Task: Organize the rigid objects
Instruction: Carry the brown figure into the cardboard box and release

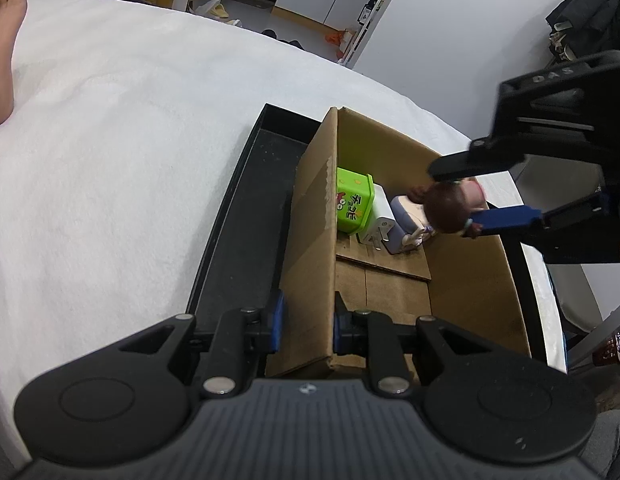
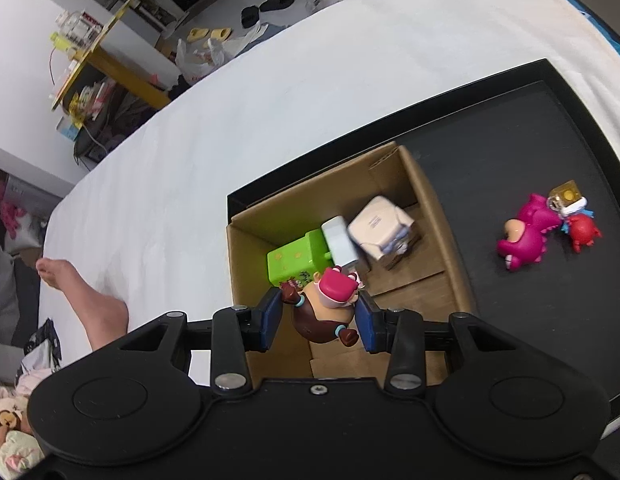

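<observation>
An open cardboard box (image 1: 462, 280) (image 2: 246, 248) stands in a black tray (image 1: 246, 208) (image 2: 510, 140) on a white bed. Inside lie a green box (image 1: 352, 204) (image 2: 296, 258), a white charger (image 1: 380, 220) (image 2: 340, 240) and a pale carton (image 1: 406, 224) (image 2: 380, 226). My left gripper (image 1: 308, 328) is shut on the box's near left wall. My right gripper (image 1: 456, 200) (image 2: 320, 316) hangs over the box, shut on a brown figurine with a pink hat (image 2: 326, 308) (image 1: 446, 208).
On the tray beside the box lie a pink dinosaur toy (image 2: 526, 236), a red toy (image 2: 582, 232) and a small yellow-topped item (image 2: 568, 194). A person's bare foot (image 1: 2, 40) (image 2: 82, 292) rests on the white sheet (image 1: 110, 160). Cluttered shelves and floor lie beyond the bed.
</observation>
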Tool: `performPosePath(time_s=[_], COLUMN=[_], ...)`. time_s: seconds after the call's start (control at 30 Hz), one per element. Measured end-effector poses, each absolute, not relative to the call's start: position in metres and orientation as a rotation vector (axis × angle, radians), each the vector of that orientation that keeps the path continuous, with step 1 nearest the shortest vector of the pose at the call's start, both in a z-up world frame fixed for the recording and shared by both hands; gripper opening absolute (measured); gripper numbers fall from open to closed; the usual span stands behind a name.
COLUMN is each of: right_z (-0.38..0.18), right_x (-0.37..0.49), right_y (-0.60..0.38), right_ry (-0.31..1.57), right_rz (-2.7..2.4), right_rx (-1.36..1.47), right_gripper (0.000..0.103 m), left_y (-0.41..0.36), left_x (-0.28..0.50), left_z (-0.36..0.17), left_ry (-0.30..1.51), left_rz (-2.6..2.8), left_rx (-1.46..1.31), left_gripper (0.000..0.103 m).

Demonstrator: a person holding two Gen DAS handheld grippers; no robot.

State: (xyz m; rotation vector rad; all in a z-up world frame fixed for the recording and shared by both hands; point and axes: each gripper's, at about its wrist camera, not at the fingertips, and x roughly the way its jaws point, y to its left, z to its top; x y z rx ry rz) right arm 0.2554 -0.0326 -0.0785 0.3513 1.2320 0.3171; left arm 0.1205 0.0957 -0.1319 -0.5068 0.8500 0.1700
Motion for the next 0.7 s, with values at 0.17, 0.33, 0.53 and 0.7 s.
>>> performPosePath(time_s=[0.17,0.33,0.53,0.7], right_z=[-0.086,-0.092,-0.096,-0.098], right_x=[0.255,0.254,0.258,0.260], right_y=[-0.018,-0.009,-0.007,-0.009], right_ry=[1.257,1.280,1.300,1.315], right_rz=[0.341,0.357,0.360,0.387], right_rx=[0.307,0.259,0.227,0.241], right_gripper=[0.039,0.040,0.040,0.040], left_y=[0.096,0.096,0.096,0.096], left_x=[0.120,0.120,0.121,0.120], left_z=[-0.132,-0.132,-0.132,-0.132], left_ry=[0.850,0.850,0.851,0.851], left_rz=[0.170,0.170,0.168,0.170], left_rx=[-0.508,-0.507,-0.508,-0.508], left_gripper=[0.021,0.021,0.021,0.021])
